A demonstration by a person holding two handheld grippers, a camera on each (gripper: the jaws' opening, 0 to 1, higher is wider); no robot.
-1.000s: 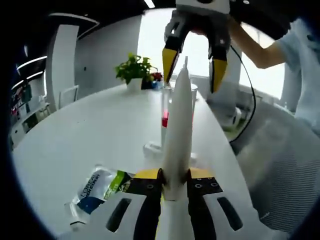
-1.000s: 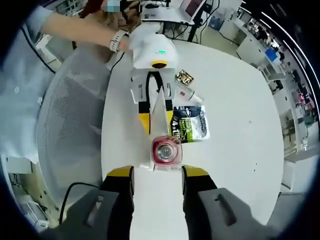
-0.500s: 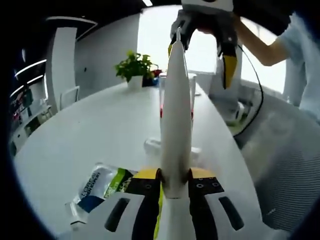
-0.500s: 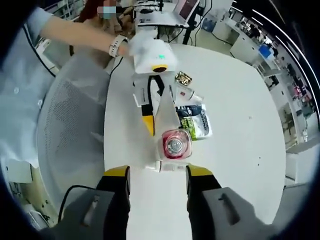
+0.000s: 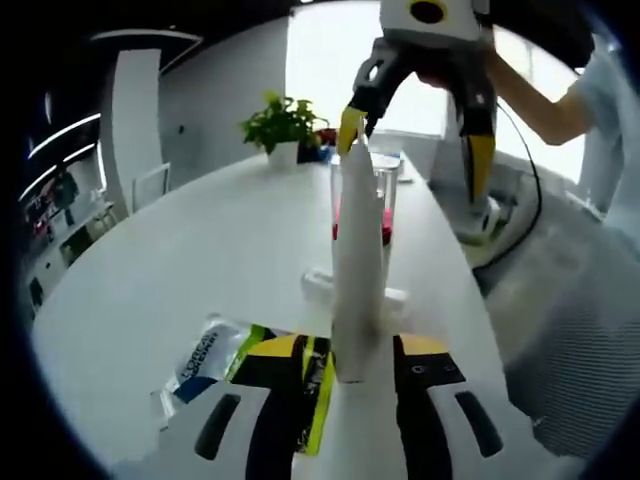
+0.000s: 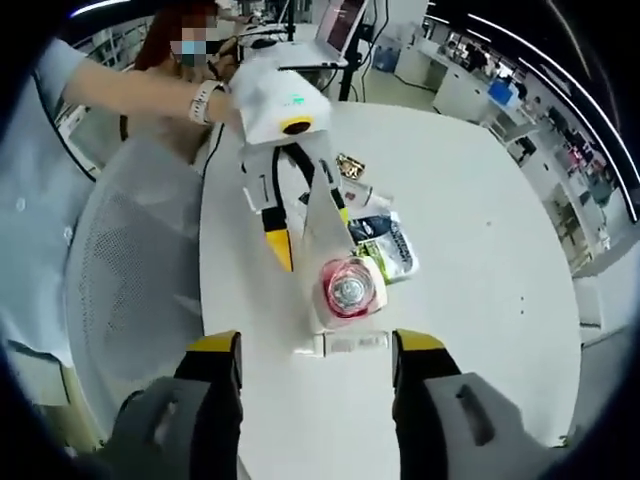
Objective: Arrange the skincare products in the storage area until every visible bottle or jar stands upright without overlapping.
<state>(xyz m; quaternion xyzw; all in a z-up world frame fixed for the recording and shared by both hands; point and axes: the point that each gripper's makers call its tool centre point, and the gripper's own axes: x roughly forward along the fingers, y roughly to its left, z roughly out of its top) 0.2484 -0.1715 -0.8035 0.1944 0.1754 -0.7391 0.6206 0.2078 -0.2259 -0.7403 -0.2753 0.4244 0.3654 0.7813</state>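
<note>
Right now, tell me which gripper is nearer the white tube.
Left. The left gripper has the white tube standing between its spread jaws; the right gripper hangs open above the tube's tip.

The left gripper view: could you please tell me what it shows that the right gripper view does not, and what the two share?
The left gripper view gives a potted plant at the table's far end and the right gripper from in front, jaws apart. The right gripper view gives a laptop and the left gripper from above. Both show the white table, the upright white tube, the clear bottle next to it, the flat sachet and a mesh chair.
</note>
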